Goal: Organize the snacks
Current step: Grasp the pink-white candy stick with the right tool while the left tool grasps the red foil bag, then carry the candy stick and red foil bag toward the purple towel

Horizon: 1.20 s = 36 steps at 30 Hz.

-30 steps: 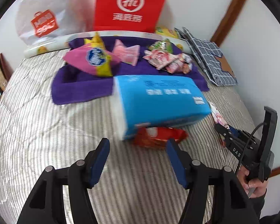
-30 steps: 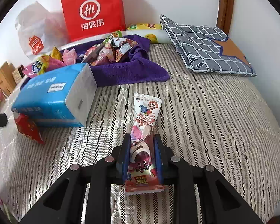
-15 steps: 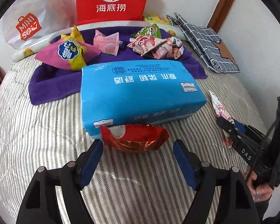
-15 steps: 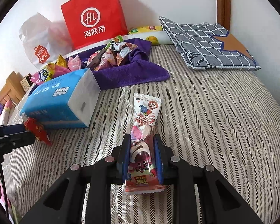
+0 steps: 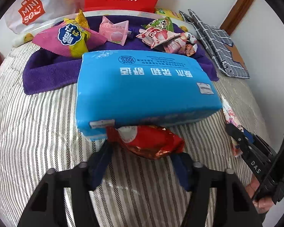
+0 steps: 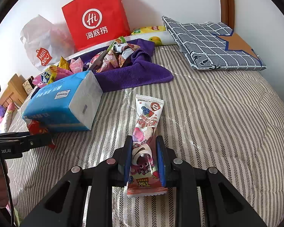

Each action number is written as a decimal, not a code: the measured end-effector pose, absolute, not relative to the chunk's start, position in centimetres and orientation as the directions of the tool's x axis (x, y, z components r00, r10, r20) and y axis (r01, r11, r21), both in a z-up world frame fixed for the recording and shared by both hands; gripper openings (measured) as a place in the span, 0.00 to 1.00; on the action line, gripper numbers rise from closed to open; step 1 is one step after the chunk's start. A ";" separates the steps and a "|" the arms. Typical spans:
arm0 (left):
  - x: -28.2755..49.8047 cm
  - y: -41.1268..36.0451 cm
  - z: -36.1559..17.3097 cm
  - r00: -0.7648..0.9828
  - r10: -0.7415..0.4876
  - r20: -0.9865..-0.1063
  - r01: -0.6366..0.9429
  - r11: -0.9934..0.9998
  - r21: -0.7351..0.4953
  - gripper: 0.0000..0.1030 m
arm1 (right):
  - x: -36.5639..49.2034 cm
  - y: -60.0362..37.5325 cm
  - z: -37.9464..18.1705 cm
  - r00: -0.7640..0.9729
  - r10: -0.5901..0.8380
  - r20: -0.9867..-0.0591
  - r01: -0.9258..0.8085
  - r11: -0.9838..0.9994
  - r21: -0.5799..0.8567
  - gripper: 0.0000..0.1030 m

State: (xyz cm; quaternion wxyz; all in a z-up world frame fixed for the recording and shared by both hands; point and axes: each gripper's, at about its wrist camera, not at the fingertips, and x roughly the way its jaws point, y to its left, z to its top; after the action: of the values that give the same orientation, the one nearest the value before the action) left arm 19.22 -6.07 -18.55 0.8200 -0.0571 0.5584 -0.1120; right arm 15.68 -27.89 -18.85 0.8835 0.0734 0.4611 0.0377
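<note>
A: What is the left gripper (image 5: 140, 162) doing?

B: Its 2 blue pads are closing around a red foil snack packet (image 5: 151, 141), which lies between them on the striped bedcover (image 5: 37, 132); they look just short of pressing on it; the packet's far end is tucked under a blue tissue pack (image 5: 142, 89).

A: And the right gripper (image 6: 144, 157)?

B: Its jaws are clamped together on a long pink snack stick wrapper (image 6: 146, 130); the wrapper points away over the bedcover, right of the tissue pack.

A: Where are the other snacks?

B: On a purple towel (image 5: 47, 73) at the far side; a pink and yellow bag (image 5: 70, 37) at the left, a pink pouch (image 5: 113, 32) in the middle, several small packets (image 5: 166, 37) heaped at the right.

A: Anything behind?

B: A red paper bag (image 6: 96, 17) against the wall; a white plastic bag (image 6: 41, 43) left of it; a grey checked cushion (image 6: 212, 45) far right.
</note>
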 end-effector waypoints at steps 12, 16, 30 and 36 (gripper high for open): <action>17.4 -3.1 -17.6 0.376 -0.304 -0.876 0.141 0.953 -0.270 0.38 | 14.8 -26.6 -18.5 0.573 0.106 -0.812 0.005 0.991 0.133 0.23; 16.9 -1.9 -17.4 0.386 -0.319 -0.866 0.138 0.948 -0.287 0.38 | 13.9 -25.5 -18.2 0.562 0.128 -0.817 -0.013 0.989 0.146 0.22; 15.1 1.5 -15.1 0.431 -0.354 -0.830 0.143 0.935 -0.324 0.38 | 11.8 -22.3 -15.2 0.576 0.133 -0.806 -0.036 0.990 0.138 0.22; 14.5 2.0 -13.4 0.459 -0.366 -0.810 0.161 0.930 -0.330 0.38 | 11.3 -21.2 -12.6 0.609 0.128 -0.783 -0.053 0.991 0.121 0.22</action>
State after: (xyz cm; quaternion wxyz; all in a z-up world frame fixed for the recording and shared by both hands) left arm 14.47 1.97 -13.43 0.8477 -0.1033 0.4965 -0.1557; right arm 11.29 -21.25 -12.57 0.8960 0.0427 0.4391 0.0506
